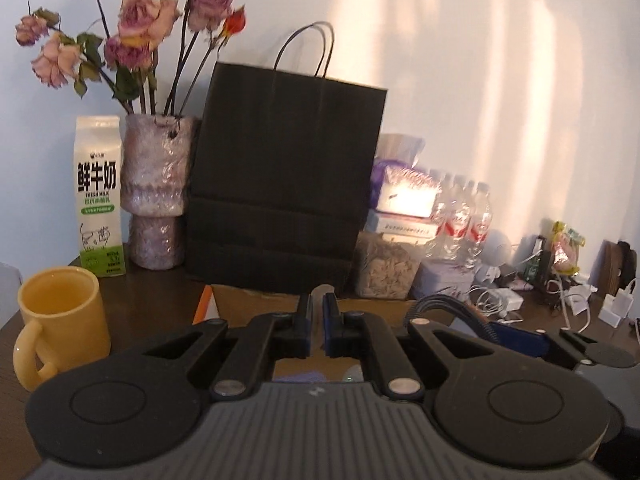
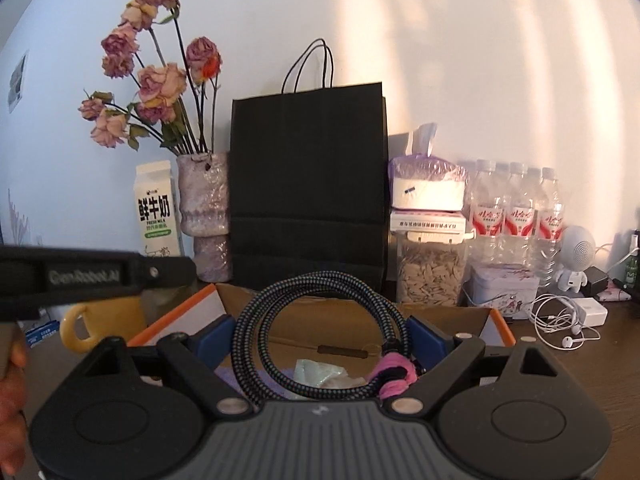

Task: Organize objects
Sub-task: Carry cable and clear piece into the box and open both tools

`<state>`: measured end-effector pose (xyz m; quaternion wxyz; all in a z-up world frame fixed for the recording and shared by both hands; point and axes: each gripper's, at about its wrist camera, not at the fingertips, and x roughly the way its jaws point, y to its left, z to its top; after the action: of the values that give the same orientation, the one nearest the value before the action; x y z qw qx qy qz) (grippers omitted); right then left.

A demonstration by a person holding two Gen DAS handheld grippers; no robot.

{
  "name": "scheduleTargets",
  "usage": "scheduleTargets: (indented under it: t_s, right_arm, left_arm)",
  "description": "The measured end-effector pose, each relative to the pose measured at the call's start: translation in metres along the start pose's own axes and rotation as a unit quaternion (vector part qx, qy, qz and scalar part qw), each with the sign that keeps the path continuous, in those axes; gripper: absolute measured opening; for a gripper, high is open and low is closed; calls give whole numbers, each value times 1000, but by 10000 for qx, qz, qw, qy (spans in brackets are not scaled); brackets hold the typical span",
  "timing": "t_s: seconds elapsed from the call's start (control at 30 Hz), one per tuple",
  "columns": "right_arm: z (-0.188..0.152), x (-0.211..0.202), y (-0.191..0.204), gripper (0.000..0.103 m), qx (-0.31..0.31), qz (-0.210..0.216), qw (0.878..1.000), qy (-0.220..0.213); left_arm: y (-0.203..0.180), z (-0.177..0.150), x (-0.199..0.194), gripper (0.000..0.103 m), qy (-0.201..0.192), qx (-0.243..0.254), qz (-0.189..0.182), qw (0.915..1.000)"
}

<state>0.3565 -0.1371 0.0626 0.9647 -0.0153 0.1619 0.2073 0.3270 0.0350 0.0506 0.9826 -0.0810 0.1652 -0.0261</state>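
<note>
My right gripper (image 2: 320,332) holds a coiled black-and-blue braided cable (image 2: 320,316) with a pink tie (image 2: 394,374), its jaws spread wide around the coil, above an open cardboard box (image 2: 304,304) with orange edges. Pale wrappers (image 2: 320,372) lie in the box. My left gripper (image 1: 317,320) is shut with nothing visible between its fingers, over the same box (image 1: 256,300). The cable (image 1: 444,306) and right gripper show at its right. The left gripper's body (image 2: 92,274) crosses the right wrist view at the left.
On the dark table (image 1: 152,288) stand a yellow mug (image 1: 60,316), a milk carton (image 1: 98,196), a vase of dried roses (image 1: 156,192) and a black paper bag (image 1: 288,176). A seed jar (image 2: 432,276), tissue pack (image 2: 428,188), water bottles (image 2: 516,216), tin (image 2: 504,286), earphones and chargers (image 2: 568,316) sit right.
</note>
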Motion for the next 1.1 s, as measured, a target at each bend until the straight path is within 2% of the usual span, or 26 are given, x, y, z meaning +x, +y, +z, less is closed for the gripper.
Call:
scheduleTargets:
  t_s: [0.3, 0.33, 0.4, 0.43, 0.47, 0.57, 1.1]
  right_arm:
    - [-6, 15, -5, 92, 6, -12, 9997, 250]
    - [-7, 15, -6, 92, 21, -25, 9997, 257]
    - [-7, 15, -6, 101, 31, -66, 9996, 265]
    - [-8, 15, -7, 103, 44, -100, 9996, 253]
    - [-8, 14, -7, 103, 56, -107, 9996, 253]
    - [-8, 15, -8, 103, 75, -98, 9995, 306]
    - [-9, 14, -9, 103, 103, -20, 9991, 409]
  left_arm:
    - [4, -7, 12, 8, 198, 59, 27, 9998]
    - [4, -7, 12, 15, 202, 43, 43, 9998]
    - [4, -8, 14, 45, 239, 18, 66, 9997]
    - [3, -9, 14, 76, 258, 5, 98, 9996]
    - [2, -9, 14, 97, 266, 24, 168, 9995]
    - [-2, -10, 12, 103, 184, 158, 311, 9992]
    - [-2, -7, 3, 103, 179, 61, 275, 9994]
